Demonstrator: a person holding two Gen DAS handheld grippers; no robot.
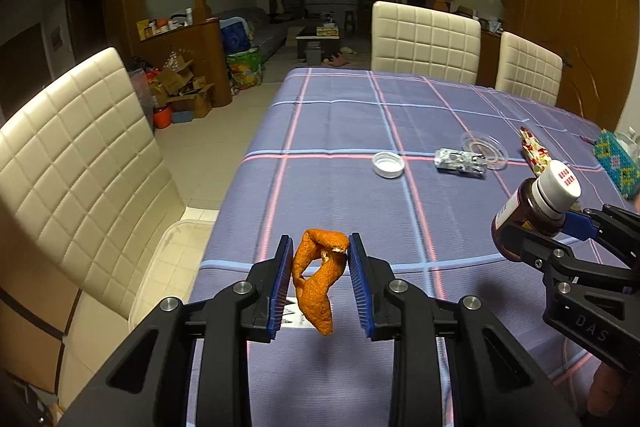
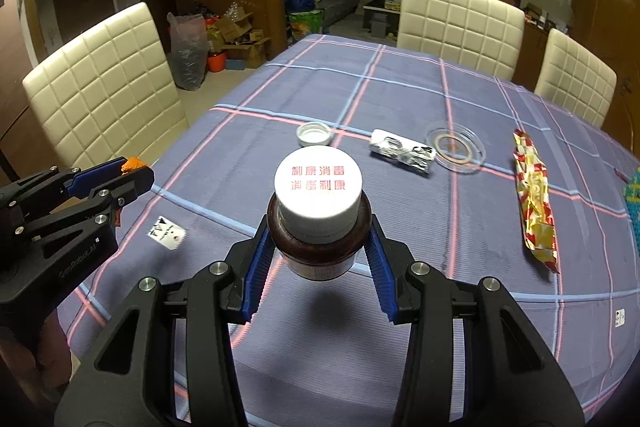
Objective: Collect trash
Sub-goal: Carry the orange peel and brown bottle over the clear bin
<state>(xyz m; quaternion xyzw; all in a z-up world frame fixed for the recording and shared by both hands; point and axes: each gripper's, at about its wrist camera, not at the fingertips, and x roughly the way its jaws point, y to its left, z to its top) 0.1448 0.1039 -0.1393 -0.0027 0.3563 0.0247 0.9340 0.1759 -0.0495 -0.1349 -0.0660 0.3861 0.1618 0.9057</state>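
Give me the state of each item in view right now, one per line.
Left hand-held gripper: shut on the orange peel, lifted off the table.
Right hand-held gripper: shut on the brown bottle, capped, lifted.
White lid: loose on the tablecloth, open side up.
Foil blister pack: crumpled, lying flat.
Glass dish: upright on the cloth.
Snack wrapper: lying flat.

Red characters "利康消毒 / 消毒利康" on white bottle cap [image 2: 318, 183]; "DAS" on right gripper [image 1: 576, 227] body; "GenRobot.AI" on left gripper [image 2: 136, 173] body.
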